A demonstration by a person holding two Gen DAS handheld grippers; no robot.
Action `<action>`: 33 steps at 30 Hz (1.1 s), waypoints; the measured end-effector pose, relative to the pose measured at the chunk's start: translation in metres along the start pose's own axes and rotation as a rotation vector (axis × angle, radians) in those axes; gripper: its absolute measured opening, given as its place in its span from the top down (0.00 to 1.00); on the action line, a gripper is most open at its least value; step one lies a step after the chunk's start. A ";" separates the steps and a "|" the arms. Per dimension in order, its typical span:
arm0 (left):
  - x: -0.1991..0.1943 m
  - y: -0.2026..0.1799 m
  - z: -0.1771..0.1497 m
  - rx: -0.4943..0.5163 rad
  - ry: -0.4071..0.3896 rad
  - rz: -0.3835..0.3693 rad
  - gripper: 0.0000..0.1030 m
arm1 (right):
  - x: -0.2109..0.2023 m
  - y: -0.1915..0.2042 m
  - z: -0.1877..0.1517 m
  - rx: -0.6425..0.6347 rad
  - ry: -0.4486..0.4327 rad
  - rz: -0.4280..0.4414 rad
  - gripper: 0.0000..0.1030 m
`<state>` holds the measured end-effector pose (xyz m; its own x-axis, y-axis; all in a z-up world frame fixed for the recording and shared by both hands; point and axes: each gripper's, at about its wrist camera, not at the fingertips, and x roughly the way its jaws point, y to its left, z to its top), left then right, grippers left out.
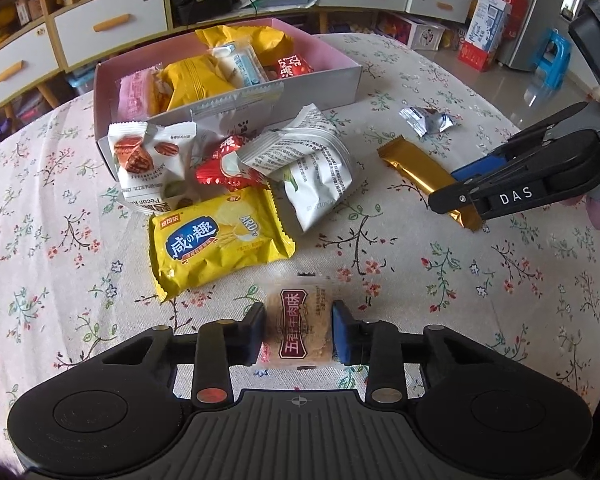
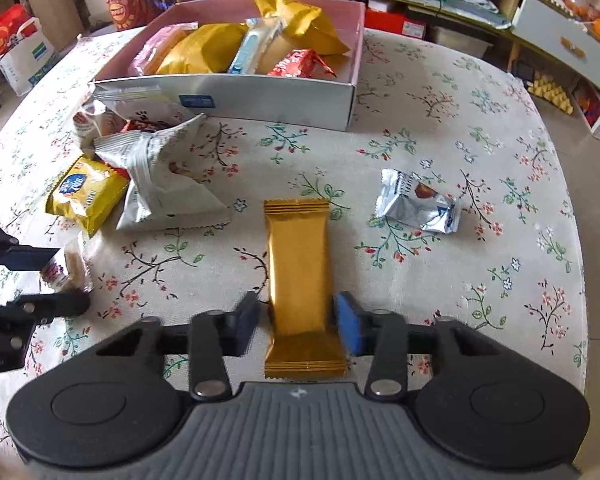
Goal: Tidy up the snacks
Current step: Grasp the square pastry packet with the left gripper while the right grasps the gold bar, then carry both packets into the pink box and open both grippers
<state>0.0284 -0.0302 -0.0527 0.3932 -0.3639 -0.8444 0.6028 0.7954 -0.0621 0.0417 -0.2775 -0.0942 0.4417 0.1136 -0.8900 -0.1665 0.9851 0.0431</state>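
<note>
Flowered bench point(image 1: 60, 208): both claws clamp snacks, left claw point(image 1: 299, 330) a biscuit point(image 1: 299, 328), right claw point(image 2: 296, 322) a lengthwise gold bar point(image 2: 298, 276); box point(image 2: 284, 96) lies far ahead.

The near end of the clear-wrapped brown biscuit square point(image 1: 298, 330) is hidden behind the left gripper point(image 1: 299, 330) body; its small print is unreadable. The gold foil wafer bar point(image 1: 428, 182) is partly covered by the right gripper point(image 1: 456, 196) in the left wrist view. In the right wrist view the yellow cracker packet point(image 2: 85, 196) is overlapped by a white crinkled sachet point(image 2: 168, 184), and the left gripper is cut off by the frame edge.
</note>
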 end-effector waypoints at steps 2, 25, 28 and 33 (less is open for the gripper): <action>-0.001 -0.001 -0.001 -0.001 0.000 0.006 0.69 | -0.001 0.000 0.001 0.001 0.000 -0.001 0.73; -0.022 0.000 0.008 -0.021 -0.025 0.009 0.69 | -0.018 0.005 0.011 0.024 -0.046 -0.009 0.75; -0.029 -0.001 0.012 -0.022 -0.043 0.001 0.69 | -0.024 0.005 0.014 0.036 -0.071 0.000 0.75; -0.040 0.002 0.020 -0.036 -0.078 -0.009 0.69 | -0.034 0.006 0.020 0.043 -0.112 0.006 0.75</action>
<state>0.0276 -0.0239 -0.0089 0.4418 -0.4065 -0.7998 0.5817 0.8085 -0.0896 0.0433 -0.2733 -0.0541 0.5367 0.1306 -0.8336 -0.1324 0.9887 0.0696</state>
